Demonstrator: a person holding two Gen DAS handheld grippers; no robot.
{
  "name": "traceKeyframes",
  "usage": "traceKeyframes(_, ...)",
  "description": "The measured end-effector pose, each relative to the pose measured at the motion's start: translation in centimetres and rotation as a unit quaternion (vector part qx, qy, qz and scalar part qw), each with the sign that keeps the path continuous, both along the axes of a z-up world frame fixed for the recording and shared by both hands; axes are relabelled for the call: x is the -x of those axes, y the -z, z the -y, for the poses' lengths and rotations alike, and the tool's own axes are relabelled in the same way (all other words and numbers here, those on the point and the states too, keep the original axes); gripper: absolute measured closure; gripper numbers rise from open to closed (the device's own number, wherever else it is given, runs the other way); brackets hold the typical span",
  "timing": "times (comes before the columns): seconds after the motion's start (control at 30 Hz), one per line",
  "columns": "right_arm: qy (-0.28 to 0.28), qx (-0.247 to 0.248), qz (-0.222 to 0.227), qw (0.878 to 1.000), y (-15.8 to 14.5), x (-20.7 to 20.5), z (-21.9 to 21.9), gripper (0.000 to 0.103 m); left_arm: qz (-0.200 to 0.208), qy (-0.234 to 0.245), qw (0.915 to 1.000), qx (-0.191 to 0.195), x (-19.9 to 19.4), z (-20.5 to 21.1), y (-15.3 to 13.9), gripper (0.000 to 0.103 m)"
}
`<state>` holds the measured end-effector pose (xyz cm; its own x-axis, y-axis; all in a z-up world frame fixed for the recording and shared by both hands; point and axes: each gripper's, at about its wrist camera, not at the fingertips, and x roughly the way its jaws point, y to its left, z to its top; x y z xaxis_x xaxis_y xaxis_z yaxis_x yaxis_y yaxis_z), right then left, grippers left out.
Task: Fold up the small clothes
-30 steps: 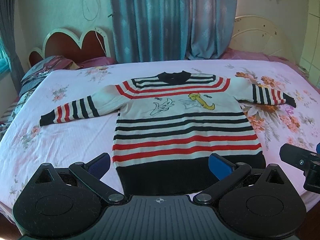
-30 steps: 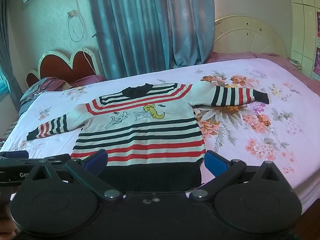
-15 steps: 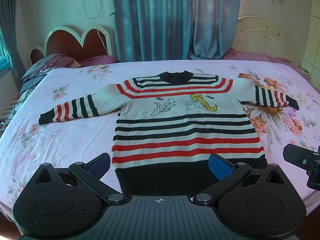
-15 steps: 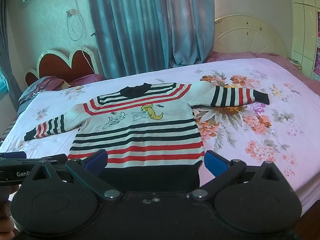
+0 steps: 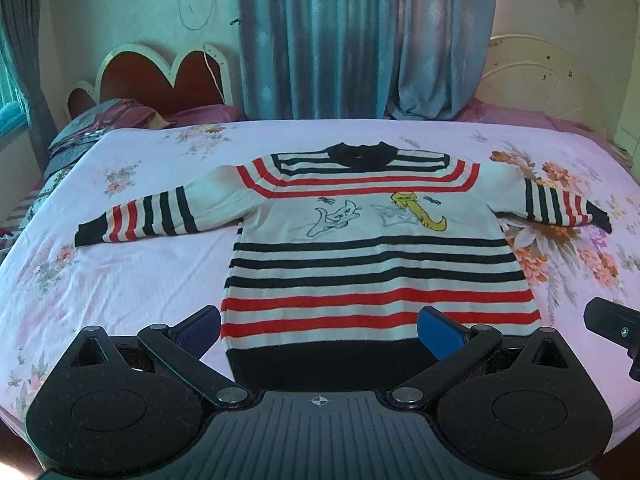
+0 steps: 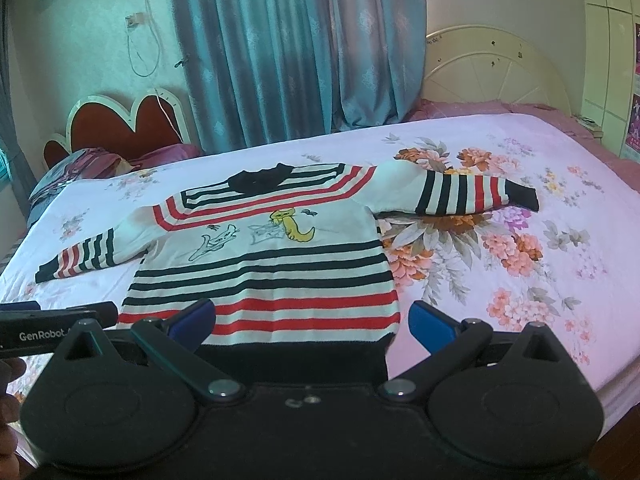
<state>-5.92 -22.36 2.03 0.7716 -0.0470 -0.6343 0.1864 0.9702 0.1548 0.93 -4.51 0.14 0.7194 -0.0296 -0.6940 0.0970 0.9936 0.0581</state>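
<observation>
Broadly, a bed [image 5: 120,280] with a pink floral sheet fills both views from the lower edge up to mid-frame, a heart-shaped headboard [image 5: 160,80] at the upper left and blue curtains [image 5: 320,40] along the top centre.

The sweater [image 5: 376,272], the thing to be folded, lies face up across the middle of the left view and left of centre in the right view. Its dark hem is toward the lower edge, its collar [image 5: 362,156] toward the curtains, and both sleeves are stretched sideways. Spread flat like this, it looks laid out ready for a first fold; none has been made.

The left sleeve [image 5: 136,220] reaches toward the left edge of the frame, and the right sleeve [image 6: 472,194] crosses the large printed flowers at right of centre.

The left gripper [image 5: 320,330] sits at the bottom centre of its view with its jaws spread wide and nothing between them, just short of the hem. The right gripper [image 6: 312,322] is likewise wide apart and empty, framing the hem's right corner. Probably each is placed to take its own side of the garment.
</observation>
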Motion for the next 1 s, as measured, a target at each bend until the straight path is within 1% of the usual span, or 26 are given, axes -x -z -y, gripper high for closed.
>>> traceKeyframes(0.27,0.001,0.0,-0.004,1.0,0.5,-2.1,1.4,0.001,-0.002,-0.006,1.0,-0.006,-1.9,1.1,0.7,0.0)
traceKeyframes(0.53,0.003,0.0,-0.007,1.0,1.2,-4.6,3.5,0.001,-0.007,-0.021,0.9998,0.0,-4.7,2.2,1.6,0.0)
traceKeyframes(0.7,0.014,0.005,-0.006,1.0,2.1,-6.4,5.6,0.001,-0.008,-0.035,0.9994,0.002,-7.2,3.2,2.7,0.0)
traceKeyframes(0.83,0.027,0.003,-0.009,1.0,3.1,-8.2,7.9,0.001,-0.011,-0.033,0.9994,0.002,-9.0,4.4,3.5,0.0)
traceKeyframes(1.0,0.046,0.0,-0.015,0.999,4.4,-10.4,11.2,0.001,-0.018,-0.038,0.999,0.013,-11.8,6.2,4.8,0.0)
